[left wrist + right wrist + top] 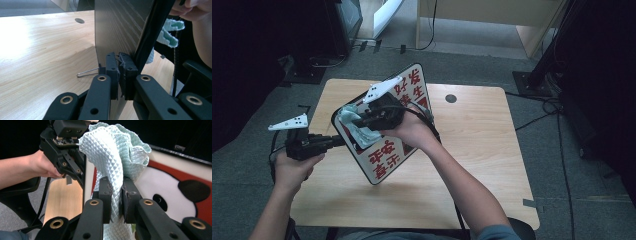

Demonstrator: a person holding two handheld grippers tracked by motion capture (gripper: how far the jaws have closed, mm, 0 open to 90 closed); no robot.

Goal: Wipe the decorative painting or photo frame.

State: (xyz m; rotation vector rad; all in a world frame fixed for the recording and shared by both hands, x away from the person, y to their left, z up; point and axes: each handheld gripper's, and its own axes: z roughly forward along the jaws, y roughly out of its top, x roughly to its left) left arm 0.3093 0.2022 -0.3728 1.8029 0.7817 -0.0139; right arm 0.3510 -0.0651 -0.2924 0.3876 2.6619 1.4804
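In the high view, a framed picture board (384, 122) with red characters stands tilted on edge over the middle of the wooden bench (477, 150), its printed face turned toward the person. The left gripper (334, 141) reaches in from nine o'clock and meets the board's left edge, while the right gripper (357, 120) comes across from about four o'clock and presses a pale green cloth (354, 127) against the upper-left part of the face. In the left gripper view, the left gripper (119, 72) has its jaws pressed together on the thin lower edge of the board (120, 27), whose dark back rises toward twelve o'clock; a wire stand leg (87, 72) pokes out at nine o'clock just above the bench (37, 50), and a fold of the cloth (170, 32) shows at two o'clock. In the right gripper view, the right gripper (116, 195) pinches the quilted cloth (112, 152) between its pads, the bunched part billowing up to twelve o'clock in front of the board's panda print (175, 195). The likely trouble is the board pivoting or slipping out of that narrow edge grip if the wiping push is too hard, toppling it onto the bench; the cloth could also drag loose, since a bunched fold is all that is clamped.
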